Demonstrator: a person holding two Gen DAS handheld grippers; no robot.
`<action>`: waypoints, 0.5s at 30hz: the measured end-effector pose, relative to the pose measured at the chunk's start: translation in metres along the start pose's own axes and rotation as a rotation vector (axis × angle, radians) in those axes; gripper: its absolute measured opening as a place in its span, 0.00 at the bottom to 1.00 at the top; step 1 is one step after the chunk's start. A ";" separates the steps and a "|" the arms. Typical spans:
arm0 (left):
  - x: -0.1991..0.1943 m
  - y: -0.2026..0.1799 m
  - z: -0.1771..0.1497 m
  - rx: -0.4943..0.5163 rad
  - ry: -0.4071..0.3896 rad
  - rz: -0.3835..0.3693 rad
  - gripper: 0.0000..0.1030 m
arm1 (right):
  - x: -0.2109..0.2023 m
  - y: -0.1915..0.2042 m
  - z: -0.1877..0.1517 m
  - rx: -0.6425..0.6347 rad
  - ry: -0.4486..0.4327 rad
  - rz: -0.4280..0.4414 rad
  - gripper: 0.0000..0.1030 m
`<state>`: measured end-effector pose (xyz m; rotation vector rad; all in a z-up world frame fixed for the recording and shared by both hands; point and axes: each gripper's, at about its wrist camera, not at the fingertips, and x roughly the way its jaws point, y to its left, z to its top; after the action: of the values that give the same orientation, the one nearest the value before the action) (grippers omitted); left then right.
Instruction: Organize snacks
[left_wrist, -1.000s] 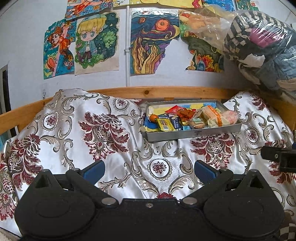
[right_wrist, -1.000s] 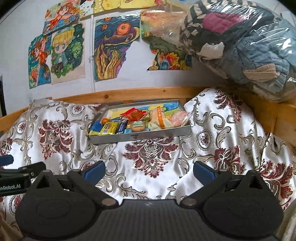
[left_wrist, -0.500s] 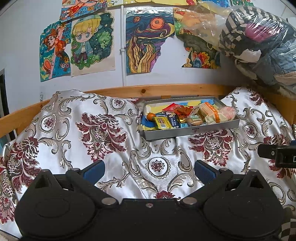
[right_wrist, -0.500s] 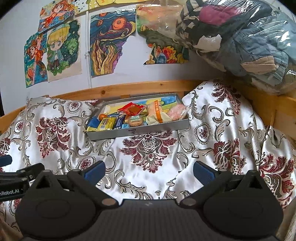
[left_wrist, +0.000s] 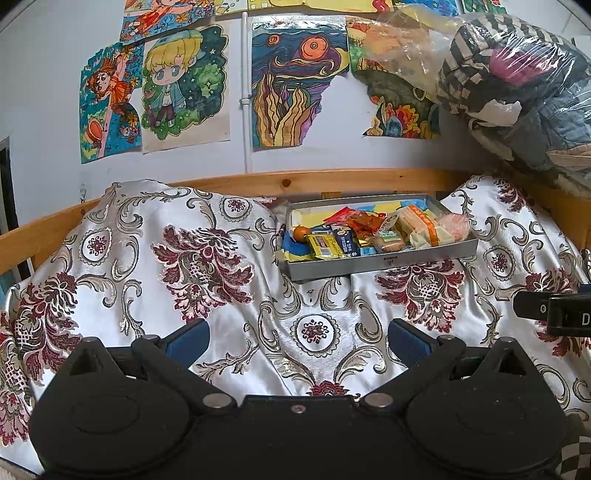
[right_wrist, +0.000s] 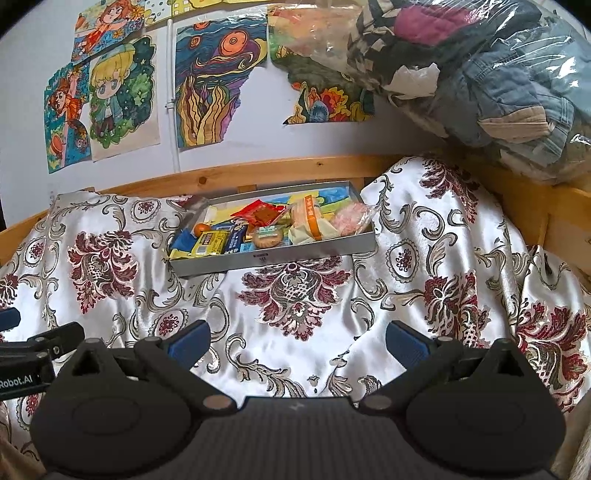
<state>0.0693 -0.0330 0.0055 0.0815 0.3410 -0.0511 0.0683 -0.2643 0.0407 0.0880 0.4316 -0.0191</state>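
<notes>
Over the last second our two views shift only a little: the shallow grey metal tray (left_wrist: 380, 260) of wrapped snacks slides slightly in frame, first a touch lower-left and then back up, while the snacks inside keep the same arrangement. We read that as small drifting of the handheld grippers, not as any handling; nothing enters or leaves the tray.

The tray sits on the glossy white bedcover with dark red floral medallions (left_wrist: 207, 258), up against the pale wooden bed rail (left_wrist: 332, 181). Inside we see a yellow wrapped bar (right_wrist: 209, 243) beside a dark blue packet (right_wrist: 235, 240), a small orange round sweet (right_wrist: 201, 228) at the left end, a red crinkled packet (right_wrist: 260, 212) towards the back, a round biscuit in clear wrap (right_wrist: 266, 238), an orange-banded pale pack (right_wrist: 309, 218) and a pink sweet in clear wrap (right_wrist: 349, 218) at the right end. All snacks we can see lie within the tray; whether they are sorted as wanted, or are about to be taken out, we cannot judge.

Our left gripper (left_wrist: 297, 338) hovers low over the bedcover, well short of the tray, its blue-padded fingers spread wide and empty. Our right gripper (right_wrist: 297, 339) is held level beside it, equally wide apart and empty, pointing at the tray
</notes>
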 end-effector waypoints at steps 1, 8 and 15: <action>0.000 0.000 0.000 0.000 0.000 0.000 0.99 | 0.000 0.000 0.000 0.000 0.000 0.000 1.00; 0.000 0.000 0.000 0.000 0.000 0.000 0.99 | 0.000 -0.002 0.000 0.015 -0.002 -0.006 1.00; 0.000 0.000 0.000 -0.001 -0.001 0.001 0.99 | 0.000 -0.002 0.000 0.014 -0.001 -0.007 1.00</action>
<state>0.0688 -0.0328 0.0054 0.0808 0.3403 -0.0505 0.0679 -0.2659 0.0405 0.1006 0.4305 -0.0291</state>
